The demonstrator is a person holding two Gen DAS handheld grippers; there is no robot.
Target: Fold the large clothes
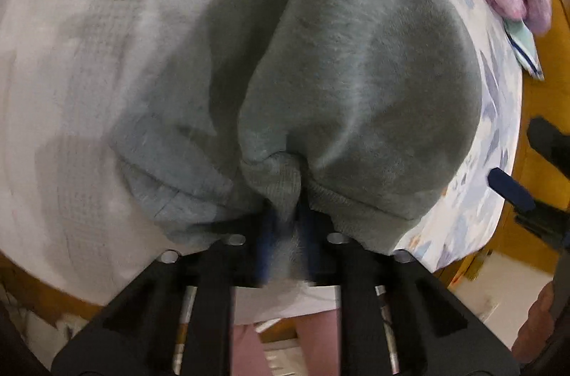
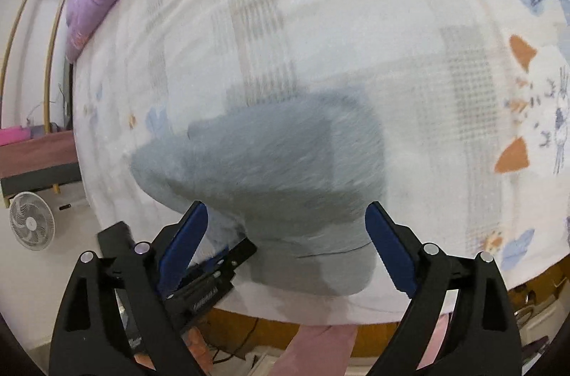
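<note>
Already the grey garment (image 2: pixel 270 169) lies bunched on the bed sheet (image 2: pixel 320 2), so folding seems partly done and flattening is left; the left gripper (image 1: pixel 285 226) pinches its ribbed hem between narrow fingers; the right gripper (image 2: pixel 285 244) stands wide, cloth just ahead, untouched.

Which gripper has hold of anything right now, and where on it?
The left gripper pinches the grey-green sweatshirt at its ribbed hem. The right gripper is open over it, holding nothing.

Both wrist views steeply downward, close, sharing grey garment (image 1: pixel 338 73)
</note>
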